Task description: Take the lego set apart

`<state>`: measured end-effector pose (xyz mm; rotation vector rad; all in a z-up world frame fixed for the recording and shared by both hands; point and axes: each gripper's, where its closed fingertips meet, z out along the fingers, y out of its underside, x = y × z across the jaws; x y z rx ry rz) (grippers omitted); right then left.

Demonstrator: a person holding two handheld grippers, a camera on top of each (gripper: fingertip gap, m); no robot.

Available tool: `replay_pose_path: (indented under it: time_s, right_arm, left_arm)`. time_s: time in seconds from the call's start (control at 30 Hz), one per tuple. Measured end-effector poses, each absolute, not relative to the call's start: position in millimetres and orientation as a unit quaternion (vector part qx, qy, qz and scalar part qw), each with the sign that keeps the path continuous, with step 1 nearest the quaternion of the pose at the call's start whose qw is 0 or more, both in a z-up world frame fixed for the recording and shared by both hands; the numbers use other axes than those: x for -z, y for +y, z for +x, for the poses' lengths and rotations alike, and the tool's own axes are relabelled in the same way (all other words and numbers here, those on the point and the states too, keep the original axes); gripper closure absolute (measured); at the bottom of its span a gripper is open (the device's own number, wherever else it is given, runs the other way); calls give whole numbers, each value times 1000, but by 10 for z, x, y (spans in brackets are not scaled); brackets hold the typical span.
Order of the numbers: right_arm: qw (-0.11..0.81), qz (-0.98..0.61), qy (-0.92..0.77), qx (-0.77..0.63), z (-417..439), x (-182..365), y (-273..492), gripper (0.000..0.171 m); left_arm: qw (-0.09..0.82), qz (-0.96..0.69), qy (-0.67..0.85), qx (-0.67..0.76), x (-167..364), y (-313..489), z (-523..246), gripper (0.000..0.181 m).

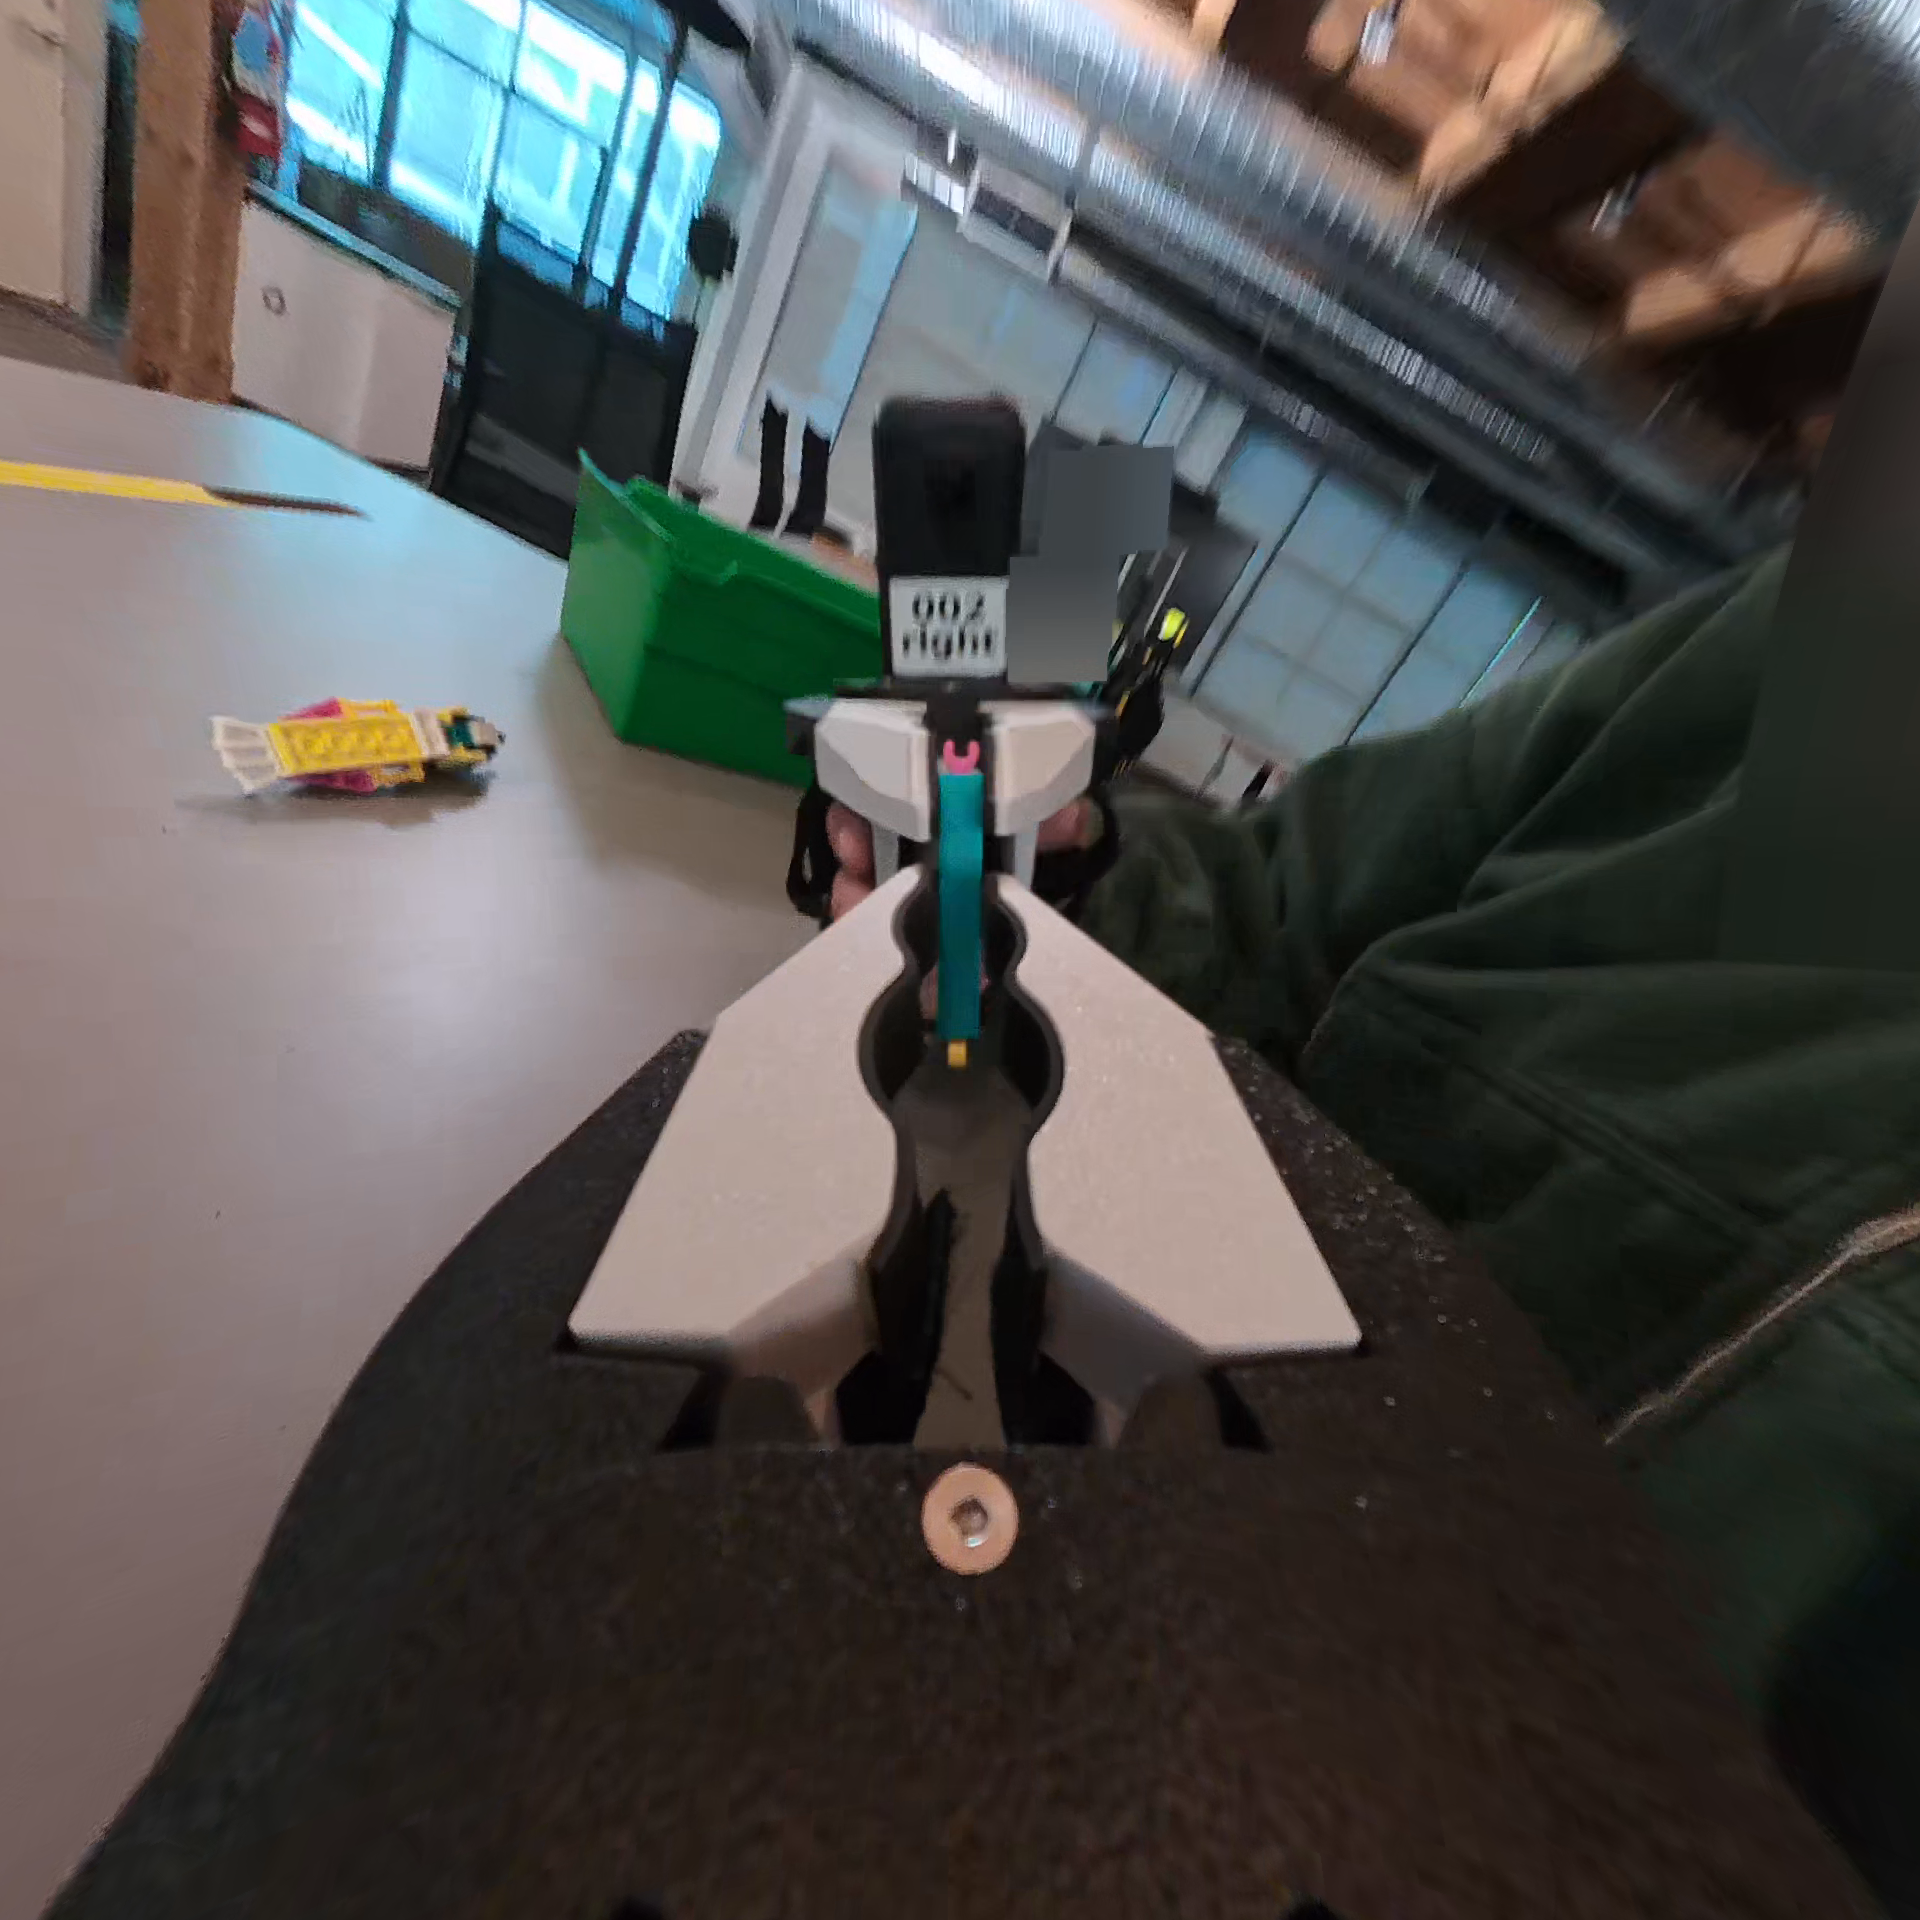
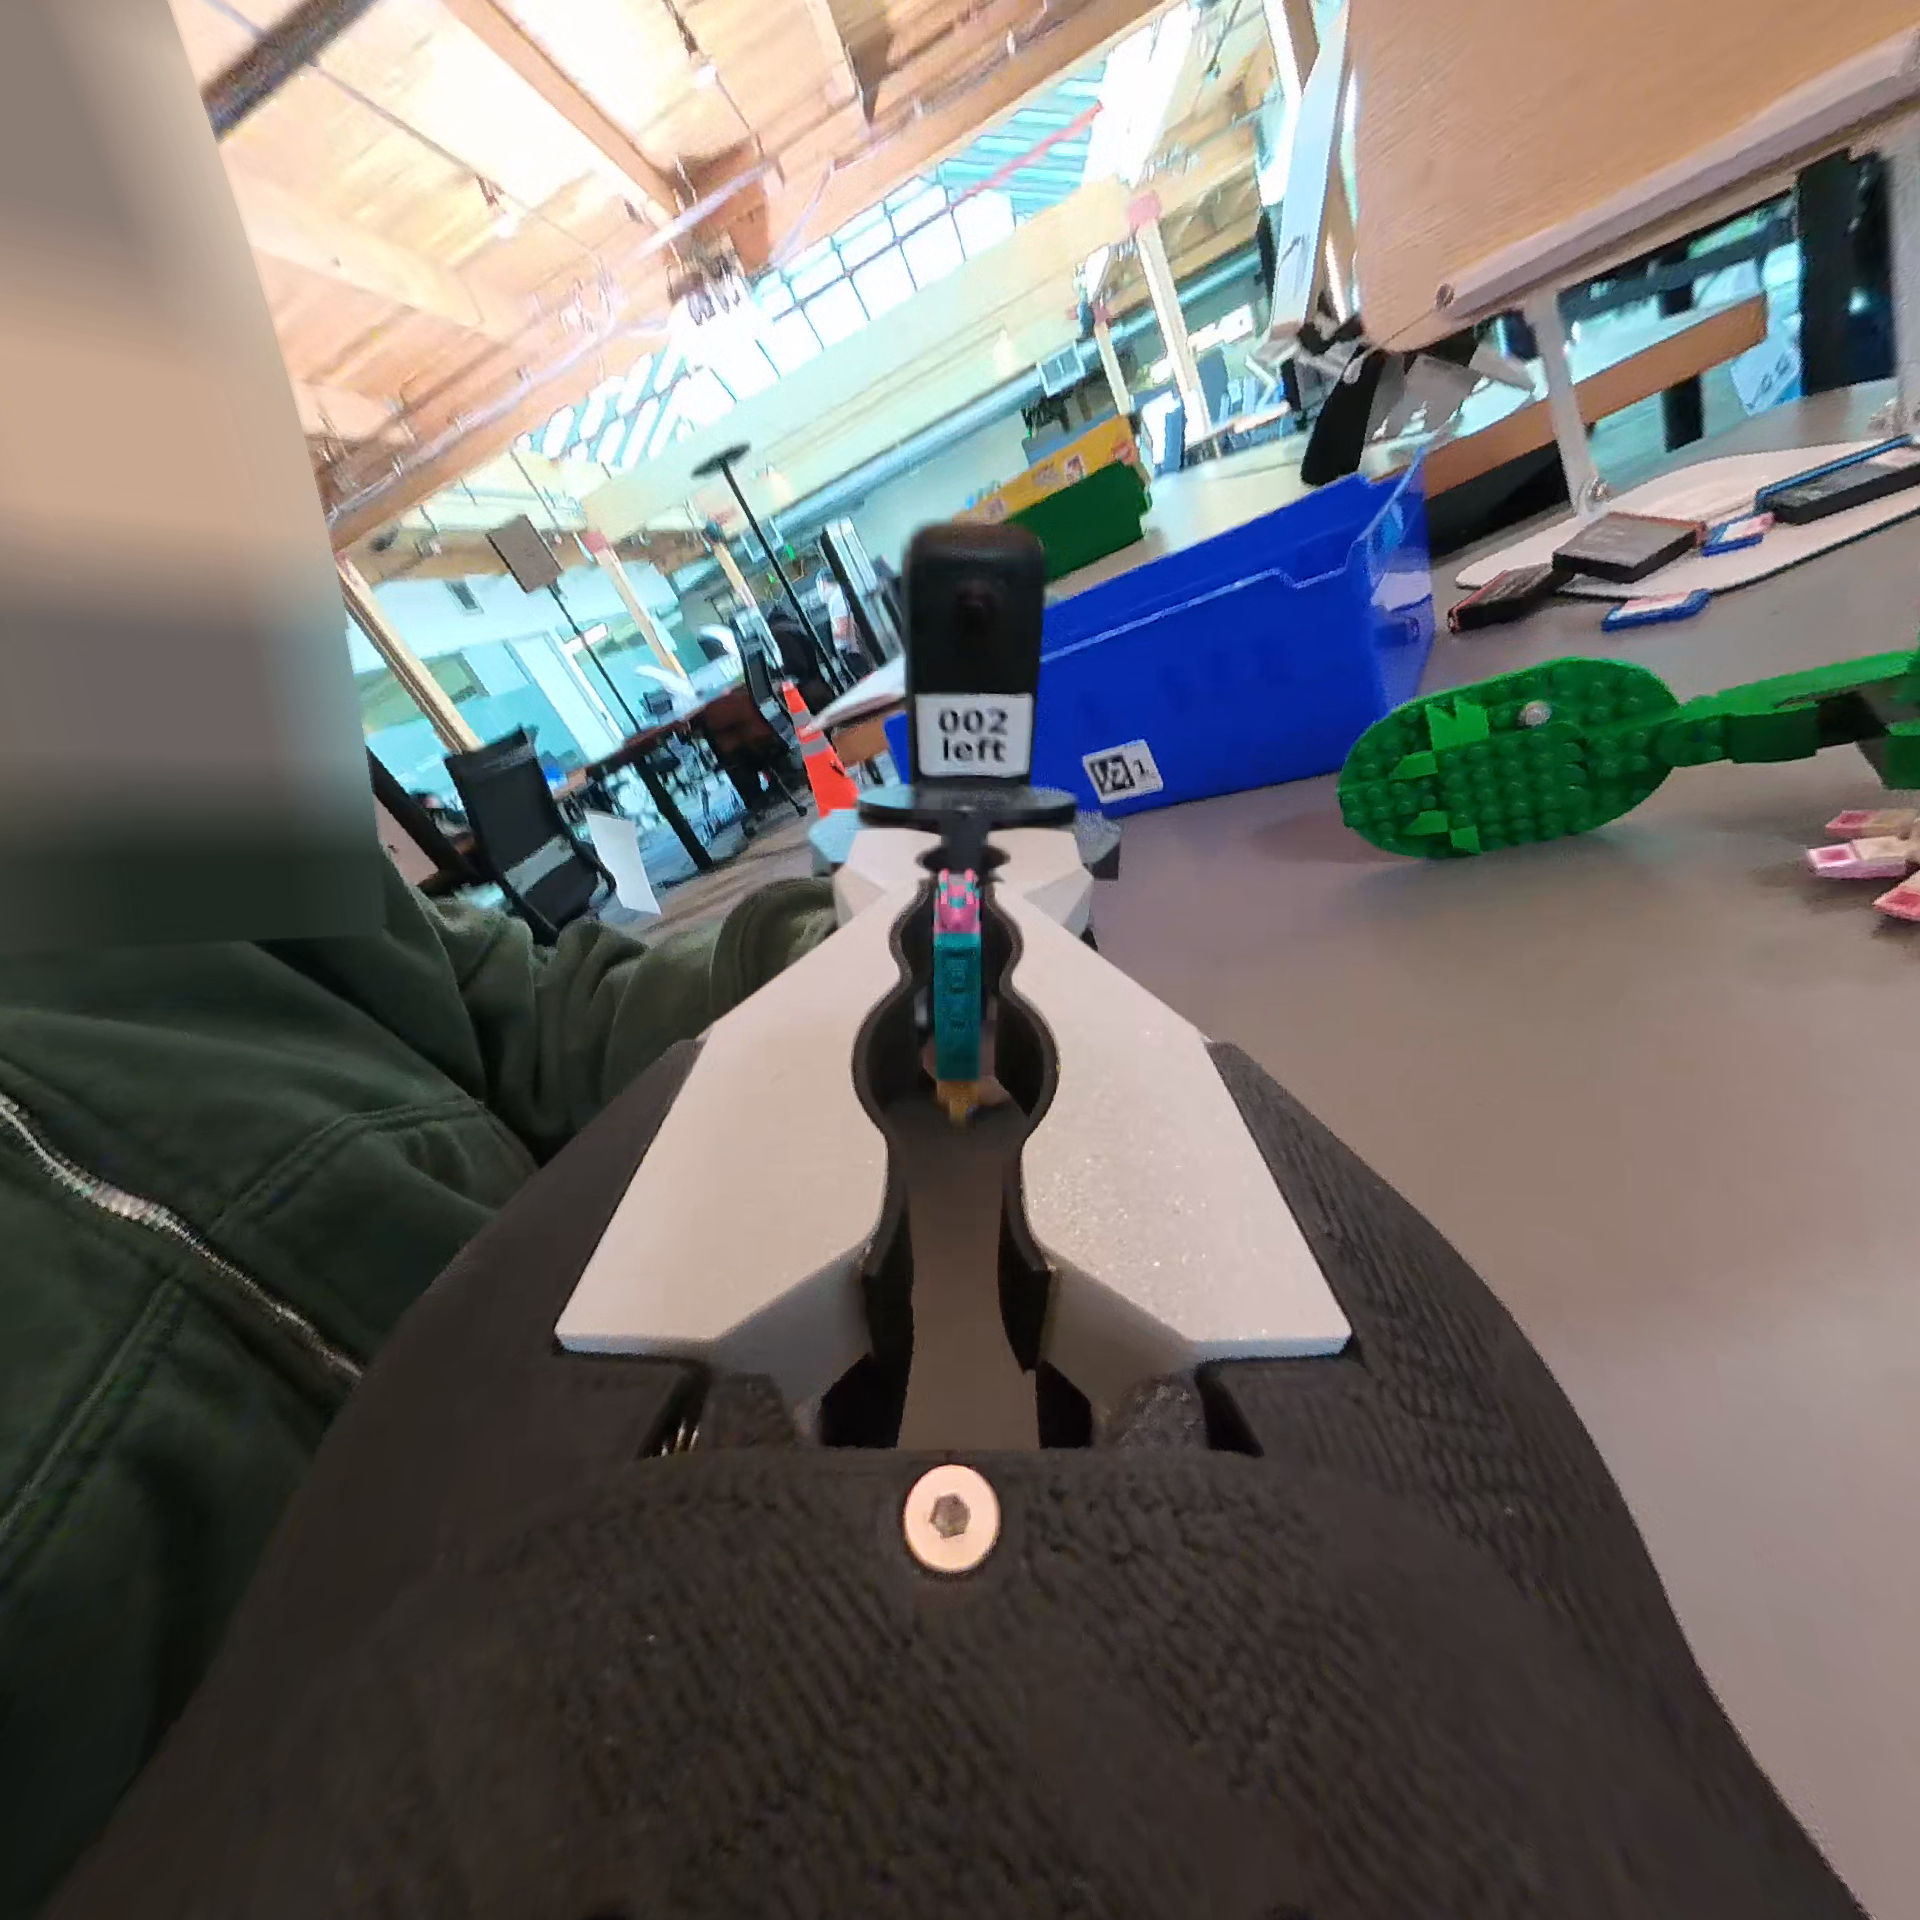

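A: We see the left claw [image 1: 958, 997] and the right claw [image 2: 956, 1023] facing each other tip to tip above the grey tabletop [image 1: 312, 1039], each pinching one end of the same teal lego strip [image 1: 958, 914], which carries a pink bit at one end and a yellow bit at the other.

B: And the rest of the lego set?

A: In the left wrist view we find a yellow-and-pink chunk [image 1: 348, 746] at ten o'clock, near a green bin [image 1: 707, 634]. In the right wrist view, a green studded paddle [image 2: 1507, 758] lies at two o'clock, beside a blue bin [image 2: 1226, 655].
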<state>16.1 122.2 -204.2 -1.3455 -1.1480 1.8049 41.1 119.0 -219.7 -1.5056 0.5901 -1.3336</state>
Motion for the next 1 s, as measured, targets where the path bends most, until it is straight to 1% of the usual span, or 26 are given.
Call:
replay_pose_path:
  time_s: [0.07,0.13,0.27,0.33,0.37,0.53,0.77,0.83,1.0]
  right_arm:
    - [306,-508,-478,-648,168,2131,1164,165]
    - [302,-494,-522,-626,209,2183,1104,166]
    - [293,-503,-509,-634,223,2190,1135,165]
    - [297,-508,-480,-651,227,2154,1204,151]
    - [295,-511,-473,-655,228,2145,1222,150]
    - [285,-527,-477,-644,164,2262,1190,152]
    - [289,-538,-484,-627,82,2376,1131,157]
    - [298,-538,-484,-622,67,2381,1126,170]
    - [342,-546,-489,-588,114,2360,1279,171]
  left_arm:
    - [499,-645,285,504,2305,1163,461,175]
    - [494,-646,307,494,2335,1114,493,175]
    - [500,-651,299,486,2341,1156,466,175]
    - [520,-646,257,496,2268,1252,349,175]
    - [527,-637,236,511,2213,1278,288,176]
    - [525,-594,179,582,2052,1292,182,176]
    - [521,-592,175,589,2058,1295,196,176]
    - [523,-595,172,586,2065,1309,193,175]
    - [532,-598,148,581,2064,1374,114,174]
